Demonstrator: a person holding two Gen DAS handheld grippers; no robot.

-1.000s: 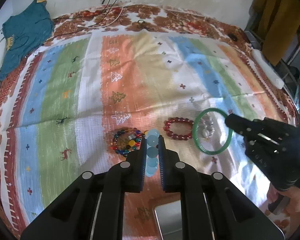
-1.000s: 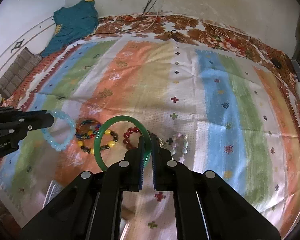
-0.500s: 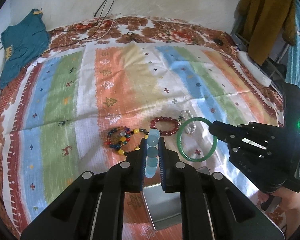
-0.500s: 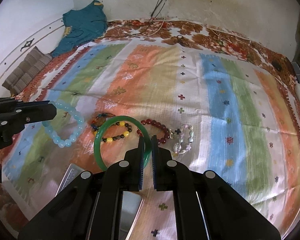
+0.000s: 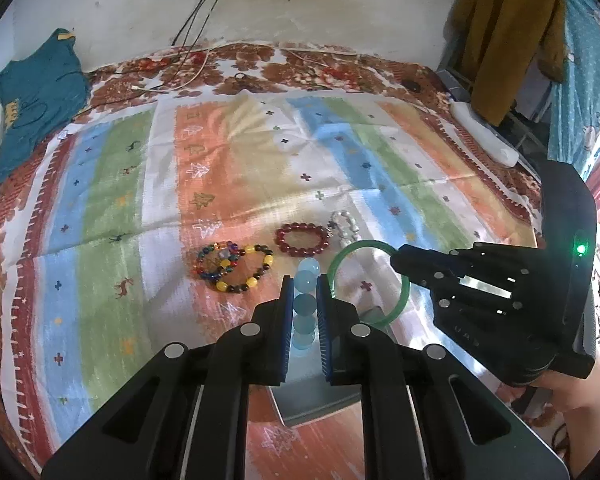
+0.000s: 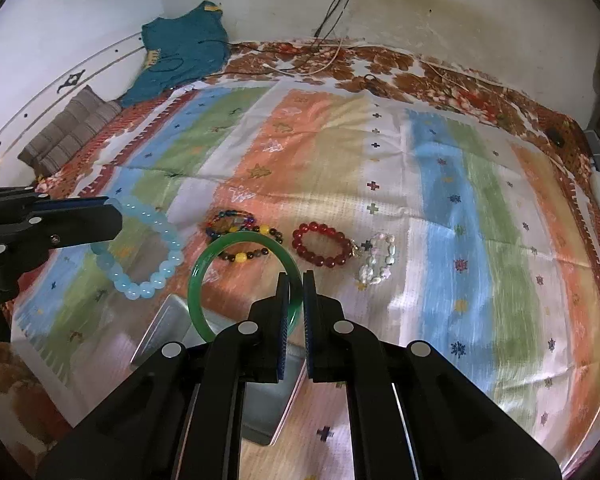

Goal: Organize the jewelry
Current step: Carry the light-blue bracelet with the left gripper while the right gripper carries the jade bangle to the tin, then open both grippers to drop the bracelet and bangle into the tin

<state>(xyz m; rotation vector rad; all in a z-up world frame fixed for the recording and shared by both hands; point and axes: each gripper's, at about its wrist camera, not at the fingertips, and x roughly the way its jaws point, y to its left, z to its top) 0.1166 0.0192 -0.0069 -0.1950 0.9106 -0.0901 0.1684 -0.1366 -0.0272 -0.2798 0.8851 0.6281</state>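
My left gripper is shut on a pale blue bead bracelet, which hangs off the cloth and shows as a ring in the right wrist view. My right gripper is shut on a green bangle, also lifted, seen edge-on to the right in the left wrist view. Both hang over a shallow metal tin near the front edge. On the striped cloth lie a multicoloured bead bracelet, a dark red bead bracelet and a pearl bracelet.
A teal garment and cables lie at the back by the wall. A folded brown cloth sits at the left. A mustard coat hangs at the right. A person's forearm holds the right gripper.
Both grippers have pulled back toward the front edge and risen with their bracelets. The metal tin has come into view beneath them. The bracelets on the cloth have not moved.
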